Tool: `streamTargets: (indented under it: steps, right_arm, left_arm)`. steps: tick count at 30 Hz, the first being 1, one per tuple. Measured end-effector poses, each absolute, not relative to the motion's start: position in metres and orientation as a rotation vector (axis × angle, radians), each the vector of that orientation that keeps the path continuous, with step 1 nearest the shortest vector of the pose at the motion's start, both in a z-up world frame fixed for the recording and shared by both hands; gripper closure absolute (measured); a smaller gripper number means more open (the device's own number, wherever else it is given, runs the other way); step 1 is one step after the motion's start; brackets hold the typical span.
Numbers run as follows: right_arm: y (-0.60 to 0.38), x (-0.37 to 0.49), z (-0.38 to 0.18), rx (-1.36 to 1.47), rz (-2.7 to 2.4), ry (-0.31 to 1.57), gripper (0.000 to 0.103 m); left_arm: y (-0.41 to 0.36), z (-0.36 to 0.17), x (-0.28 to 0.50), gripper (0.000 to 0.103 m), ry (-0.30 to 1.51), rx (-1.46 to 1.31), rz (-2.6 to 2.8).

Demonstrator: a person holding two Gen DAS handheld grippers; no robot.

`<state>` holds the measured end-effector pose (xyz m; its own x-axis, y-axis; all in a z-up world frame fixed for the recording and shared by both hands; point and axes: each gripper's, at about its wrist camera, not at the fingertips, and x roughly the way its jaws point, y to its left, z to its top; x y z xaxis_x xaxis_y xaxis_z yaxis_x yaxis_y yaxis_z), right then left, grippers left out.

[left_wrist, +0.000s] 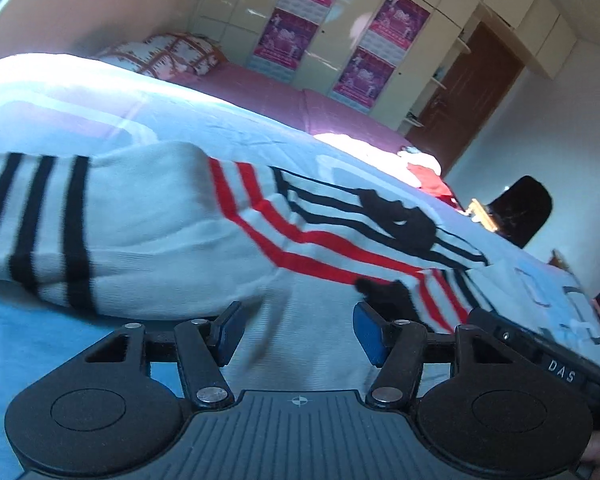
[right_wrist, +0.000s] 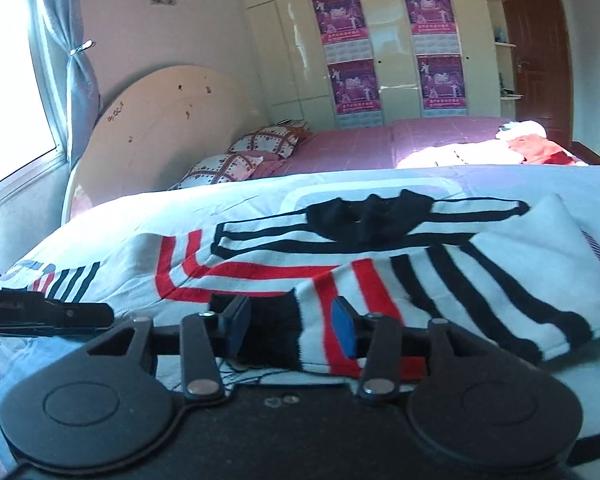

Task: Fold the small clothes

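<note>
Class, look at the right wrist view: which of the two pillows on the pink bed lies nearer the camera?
The lower-left pillow, beside the headboard; the other pillow lies behind it, towards the wardrobe.

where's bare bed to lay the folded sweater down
Free: the pale blue cover between the striped sweater and the pillows, and the pink bedspread beyond. Crowded: the far corner by the red and white clothes, and the near edge, where both hand-held grippers sit.
</note>
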<state>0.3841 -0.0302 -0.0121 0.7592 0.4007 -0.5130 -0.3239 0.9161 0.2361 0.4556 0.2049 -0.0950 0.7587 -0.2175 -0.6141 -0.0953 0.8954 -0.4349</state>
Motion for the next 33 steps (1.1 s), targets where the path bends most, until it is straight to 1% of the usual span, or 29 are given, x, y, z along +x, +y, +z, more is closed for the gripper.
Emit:
streamTargets:
  steps: [6,10,12,13,14,15,16,17,23,25,27,28,29,31,33]
  right_arm:
    - [-0.074,0.37,-0.009,0.158,0.34,0.584,0.058]
    - [-0.098,0.368,-0.012,0.18,0.289,0.587,0.058]
    - [-0.11,0.367,-0.013,0.195,0.264,0.593,0.058]
    - [-0.116,0.368,-0.015,0.202,0.254,0.597,0.058]
    - [-0.122,0.368,-0.016,0.208,0.245,0.601,0.058]
    - [-0.126,0.368,-0.017,0.212,0.238,0.605,0.058]
    - [-0.13,0.368,-0.017,0.216,0.232,0.608,0.058]
    - [-0.133,0.368,-0.017,0.217,0.23,0.609,0.058]
    - [-0.144,0.369,-0.017,0.213,0.228,0.601,0.058]
    - [-0.148,0.369,-0.019,0.217,0.226,0.601,0.058]
    - [-0.15,0.374,-0.022,0.206,0.219,0.599,0.059]
    - [-0.15,0.379,-0.023,0.197,0.208,0.599,0.063]
    - [-0.153,0.386,-0.023,0.188,0.194,0.603,0.076]
    - [-0.158,0.401,-0.022,0.173,0.165,0.602,0.089]
    - [-0.161,0.417,-0.025,0.139,0.152,0.607,0.089]
  left_arm:
    - [0.159,-0.123,0.501,0.043,0.822,-0.55,-0.139]
    - [0.143,-0.129,0.521,0.043,0.818,-0.602,-0.164]
    - [0.132,-0.13,0.53,0.043,0.822,-0.569,-0.177]
    - [0.126,-0.13,0.533,0.048,0.82,-0.528,-0.175]
    - [0.12,-0.13,0.536,0.069,0.82,-0.463,-0.165]
    - [0.114,-0.13,0.538,0.082,0.823,-0.392,-0.15]
    - [0.11,-0.13,0.541,0.092,0.824,-0.363,-0.152]
    - [0.112,-0.129,0.543,0.097,0.817,-0.375,-0.155]
    - [0.122,-0.094,0.531,0.097,0.691,-0.32,-0.146]
    - [0.132,-0.088,0.528,0.097,0.691,-0.298,-0.148]
    - [0.134,-0.094,0.53,0.097,0.734,-0.259,-0.139]
    - [0.138,-0.102,0.53,0.097,0.765,-0.253,-0.139]
    - [0.137,-0.107,0.531,0.097,0.779,-0.252,-0.137]
    - [0.141,-0.117,0.524,0.097,0.796,-0.268,-0.133]
    - [0.14,-0.122,0.518,0.097,0.783,-0.302,-0.121]
